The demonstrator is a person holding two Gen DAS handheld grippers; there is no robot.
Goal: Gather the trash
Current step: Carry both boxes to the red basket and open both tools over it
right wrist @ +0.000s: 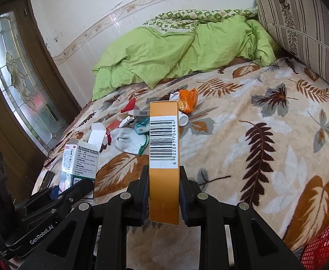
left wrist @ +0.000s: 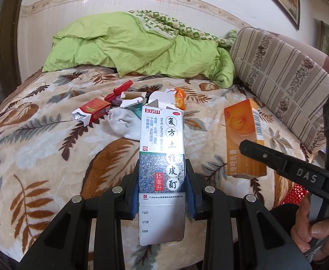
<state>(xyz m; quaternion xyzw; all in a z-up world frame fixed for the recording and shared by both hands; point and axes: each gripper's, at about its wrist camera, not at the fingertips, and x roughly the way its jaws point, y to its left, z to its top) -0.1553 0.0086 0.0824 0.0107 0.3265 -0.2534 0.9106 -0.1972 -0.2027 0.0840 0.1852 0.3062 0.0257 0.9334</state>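
My left gripper [left wrist: 162, 171] is shut on a white and blue medicine carton [left wrist: 162, 135], held upright above the leaf-patterned blanket [left wrist: 52, 148]. My right gripper [right wrist: 164, 175] is shut on a narrow orange carton [right wrist: 164, 135] with a barcode facing me. In the left wrist view that orange carton [left wrist: 245, 135] hangs at the right. The right wrist view has the white carton [right wrist: 79, 162] at lower left. Beyond both lies a litter pile: a red cigarette pack [left wrist: 94, 110], a white sock [left wrist: 124, 123], torn white boxes [left wrist: 130, 100] and an orange wrapper [right wrist: 188, 100].
A rumpled green quilt [left wrist: 130, 45] lies at the head of the bed. A striped cushion [left wrist: 281, 74] lines the right side. A red mesh basket [right wrist: 324, 245] shows at the lower right corner. A glazed wooden door [right wrist: 18, 78] stands left. A hand [left wrist: 310, 225] grips the right tool.
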